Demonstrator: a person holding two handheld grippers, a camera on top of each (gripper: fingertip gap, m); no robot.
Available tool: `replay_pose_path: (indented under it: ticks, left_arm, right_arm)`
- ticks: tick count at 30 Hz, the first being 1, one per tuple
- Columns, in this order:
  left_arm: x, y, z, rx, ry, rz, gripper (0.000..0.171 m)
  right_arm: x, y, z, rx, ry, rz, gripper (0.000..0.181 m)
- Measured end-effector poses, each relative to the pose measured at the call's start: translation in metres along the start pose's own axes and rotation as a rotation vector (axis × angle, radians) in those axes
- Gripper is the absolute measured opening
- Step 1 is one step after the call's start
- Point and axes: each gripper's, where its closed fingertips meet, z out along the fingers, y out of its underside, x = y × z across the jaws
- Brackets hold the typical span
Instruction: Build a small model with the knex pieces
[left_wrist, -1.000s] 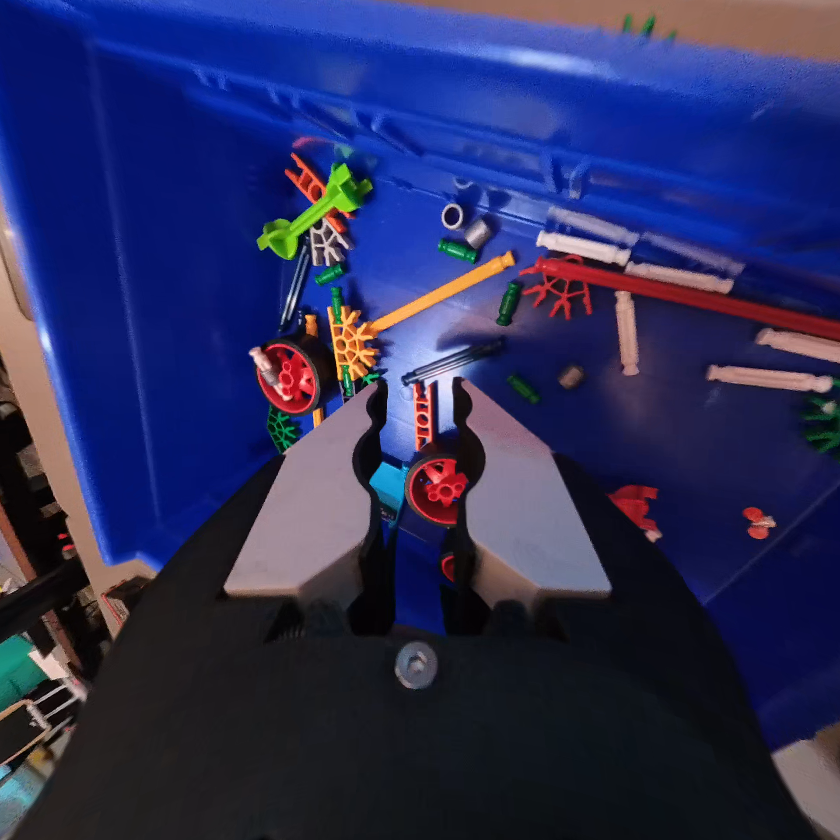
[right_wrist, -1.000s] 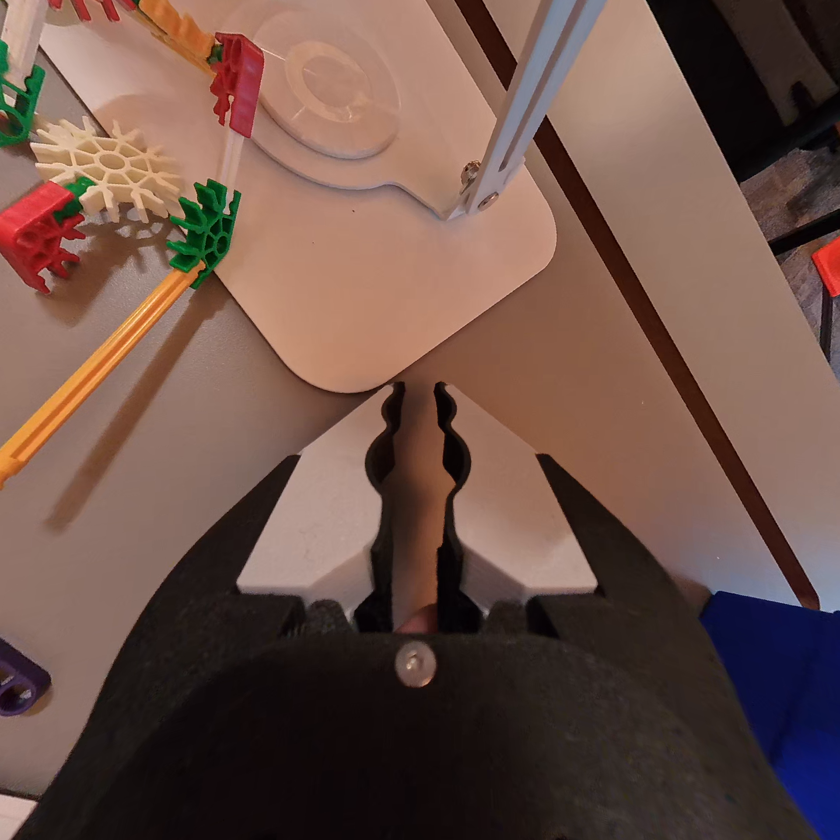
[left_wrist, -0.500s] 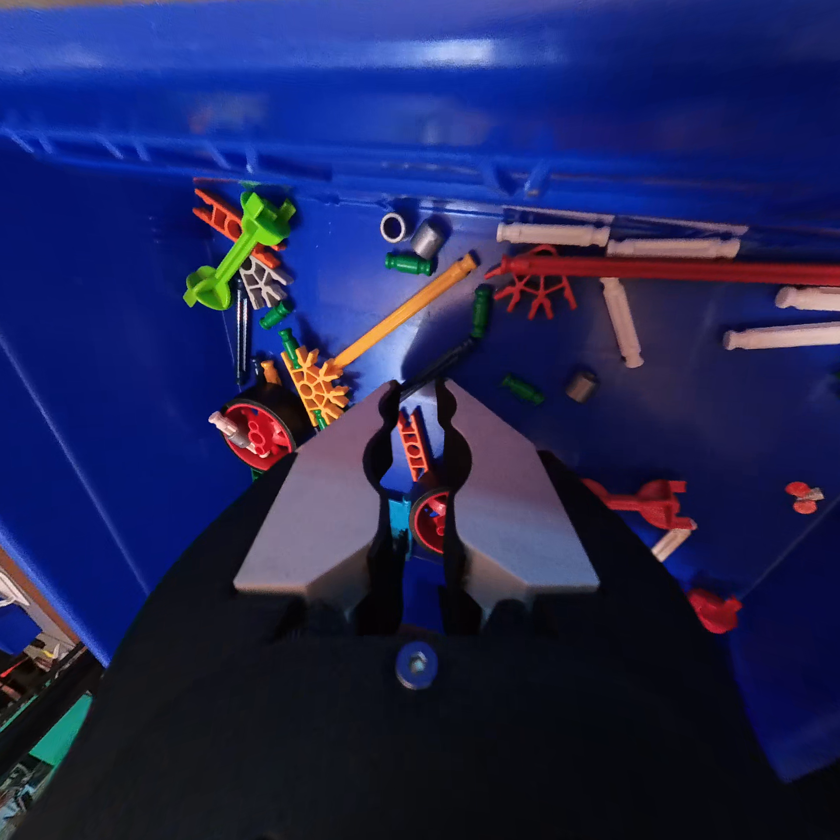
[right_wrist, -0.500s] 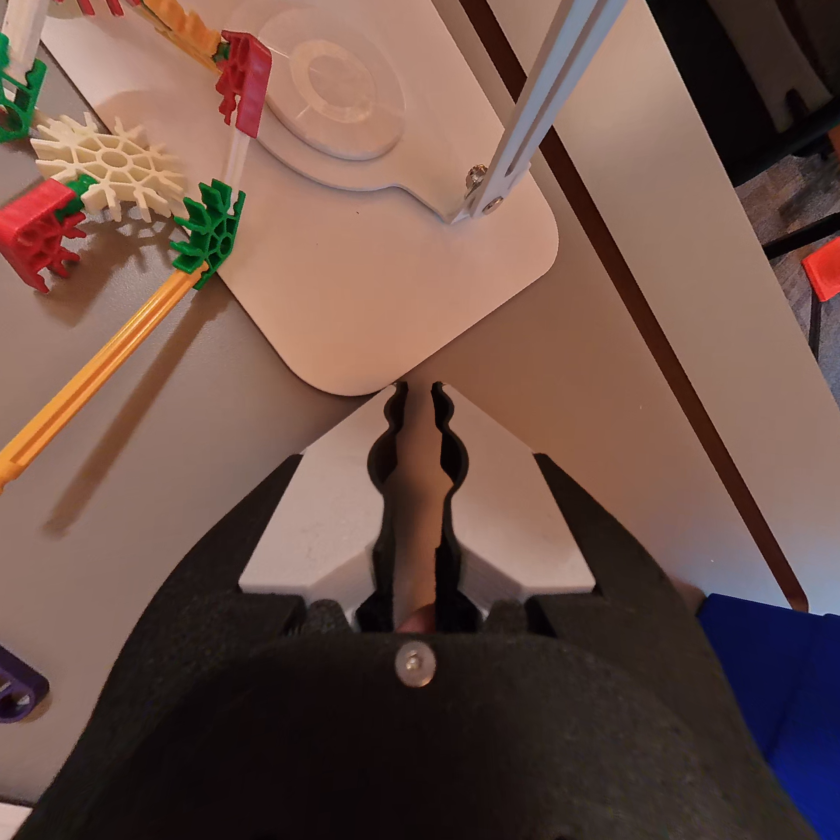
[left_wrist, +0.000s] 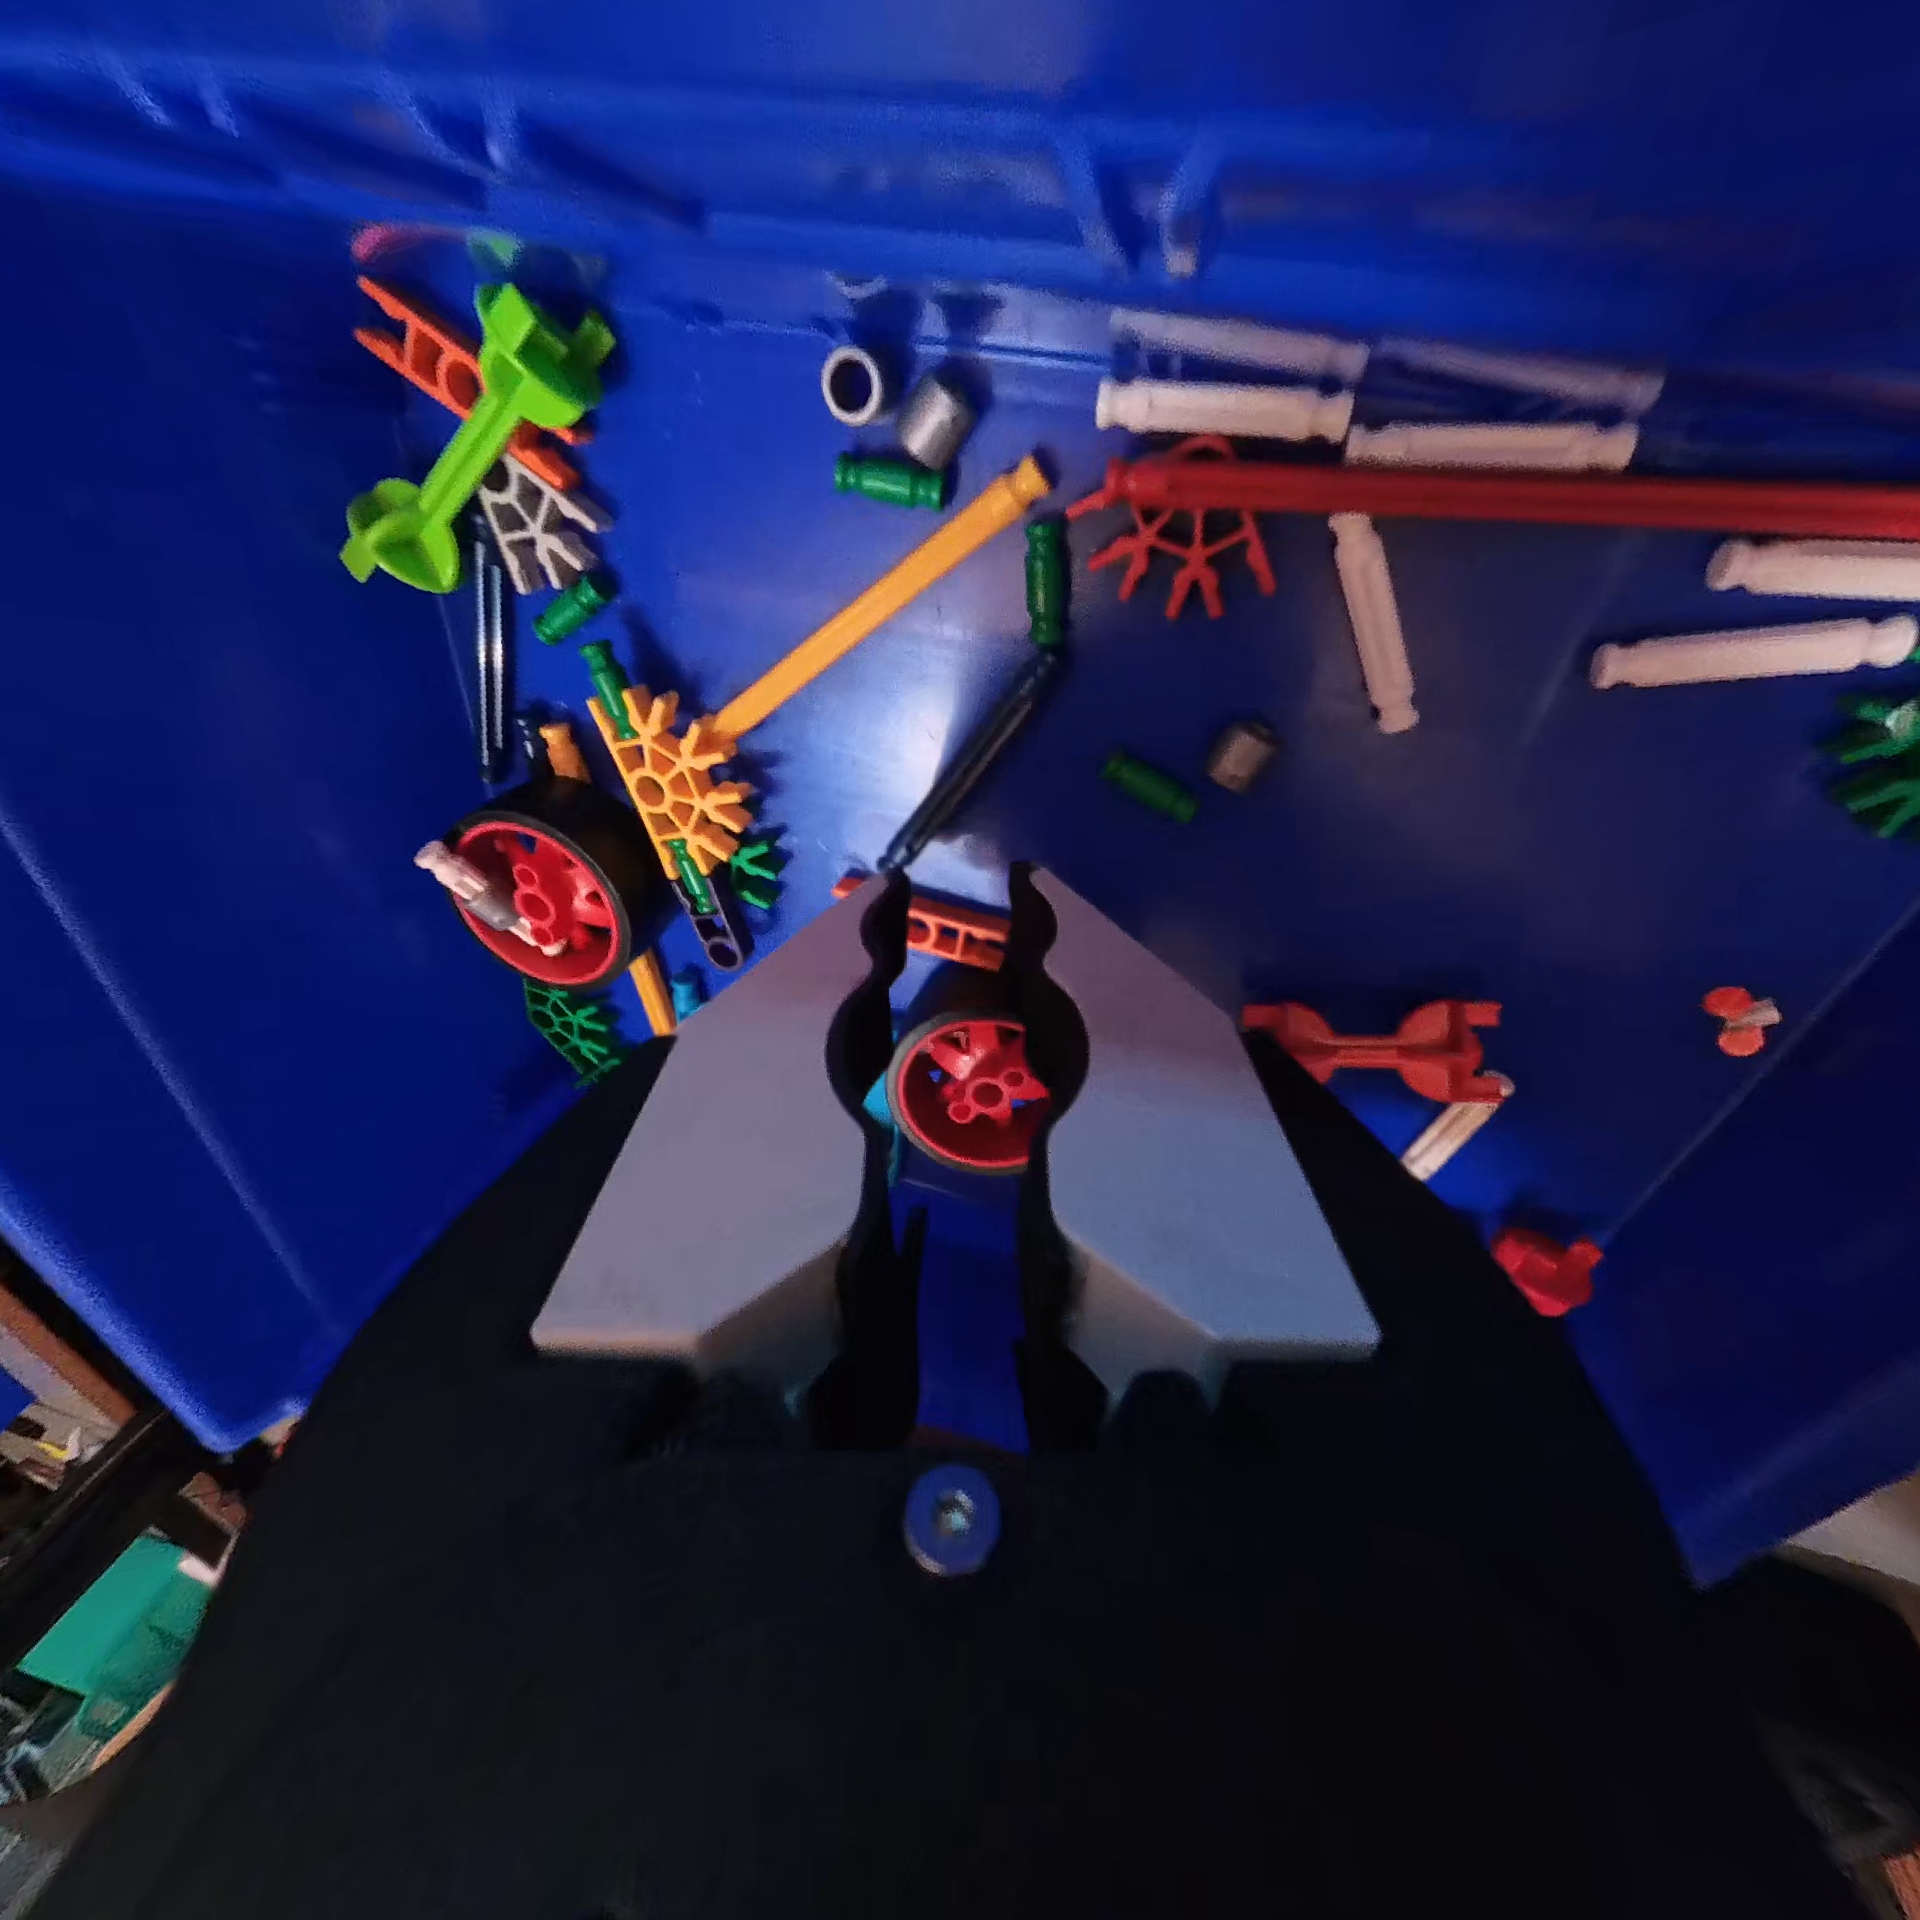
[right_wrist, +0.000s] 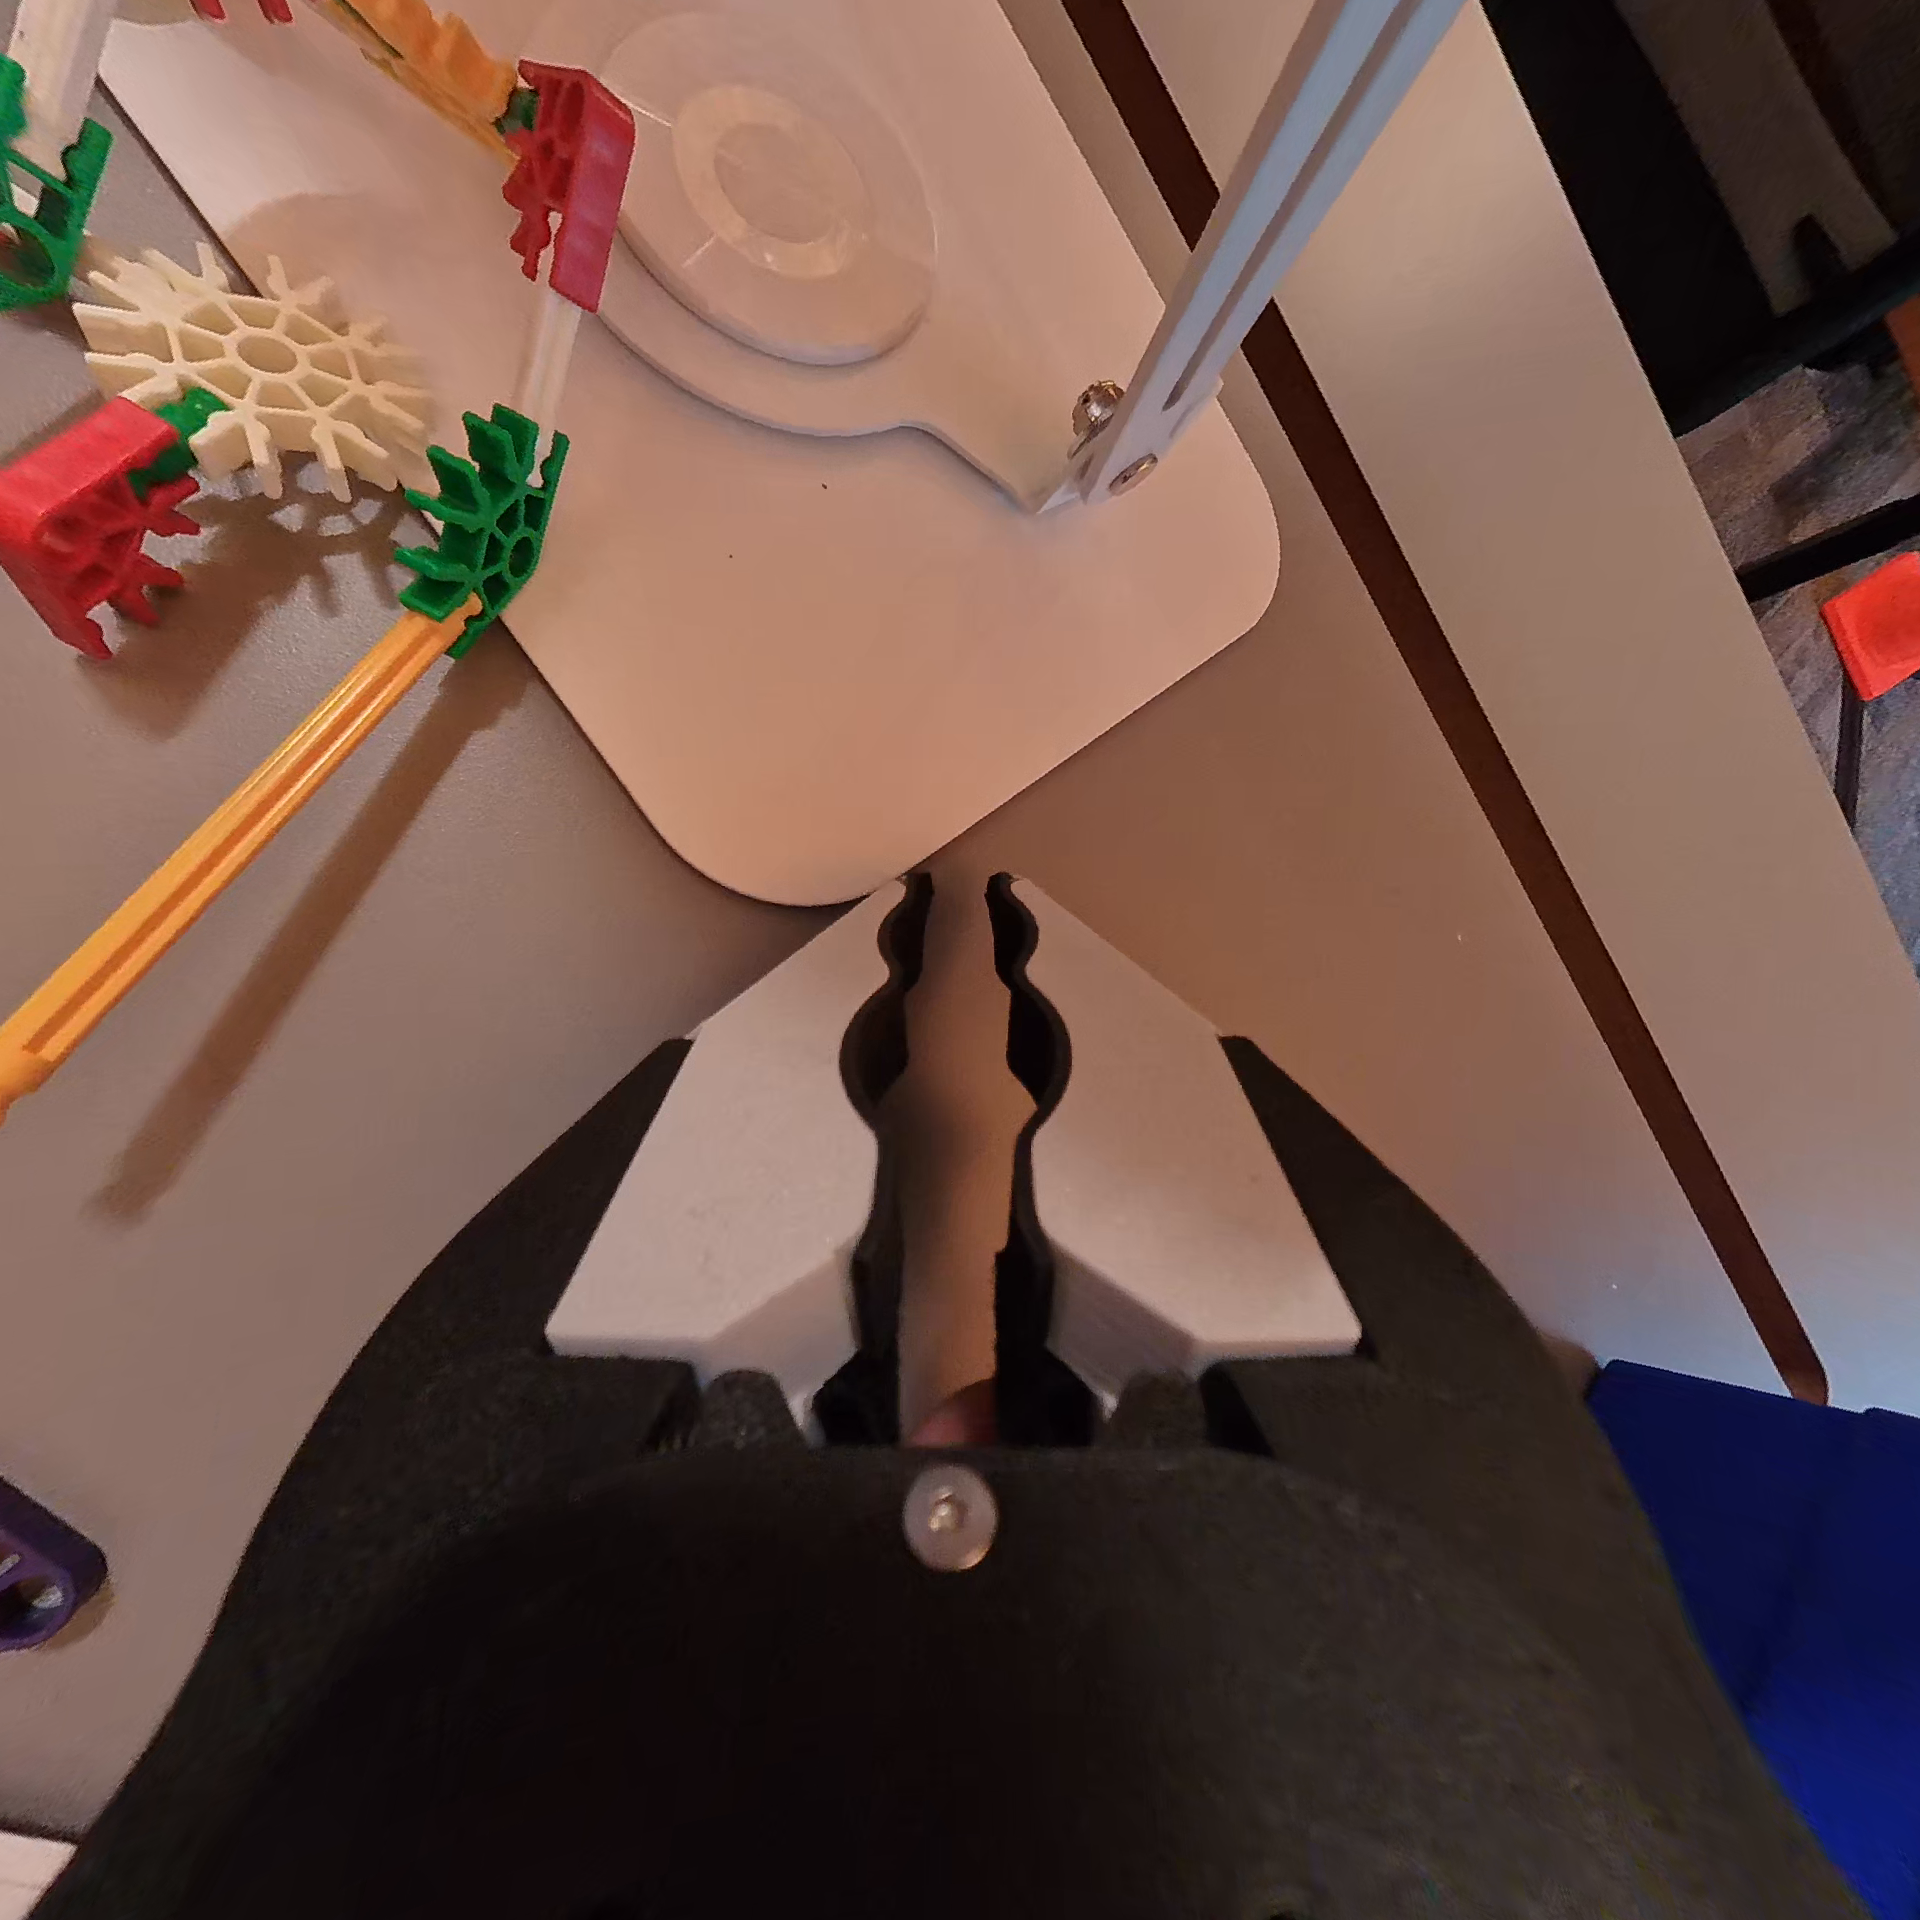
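My left gripper (left_wrist: 958, 883) is inside a blue bin (left_wrist: 260, 831), low over its floor. The jaws stand a narrow gap apart and hold nothing. A small red wheel (left_wrist: 966, 1091) lies on the floor and shows through the round notch between the fingers. An orange ladder piece (left_wrist: 951, 930) lies crosswise just under the tips, and a dark rod (left_wrist: 977, 764) lies just ahead. My right gripper (right_wrist: 958, 883) hovers over a beige table (right_wrist: 1195, 935), empty, jaws slightly apart, tips at the corner of a white base plate (right_wrist: 883, 644).
The bin holds many loose parts: a larger red wheel (left_wrist: 535, 909), yellow connector with rod (left_wrist: 681, 779), lime piece (left_wrist: 468, 447), white rods (left_wrist: 1226, 405), long red rod (left_wrist: 1507, 499). On the table stands a built frame with a green connector (right_wrist: 488, 530), yellow rod (right_wrist: 229, 842) and white snowflake (right_wrist: 260, 364). One gripper's finger ends stand about 45 centimetres off the other's.
My left gripper went deeper into the bin and its jaws narrowed. The orange ladder piece turned from lengthwise to crosswise and the dark rod swung. The right gripper barely moved.
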Motion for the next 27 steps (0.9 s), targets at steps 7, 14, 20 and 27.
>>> replay_pose_path:
  ticks: [7, 14, 20, 27]
  left_arm:
    - [0.05, 0.017, -0.021, -0.051, 0.164, 0.035, 0.024]
    - [0.094, 0.069, -0.026, -0.278, 0.307, 0.043, 0.017]
    - [0.104, 0.086, -0.026, -0.324, 0.326, 0.005, 0.014]
    - [0.109, 0.094, -0.024, -0.343, 0.338, -0.02, 0.013]
  right_arm:
    - [0.0, 0.0, 0.0, 0.006, -0.003, 0.007, 0.009]
    - [0.0, 0.0, 0.001, 0.003, -0.003, 0.0, 0.009]
    - [-0.001, 0.0, 0.001, -0.006, 0.009, -0.019, 0.007]
    - [-0.001, 0.0, 0.0, -0.008, 0.012, -0.022, 0.007]
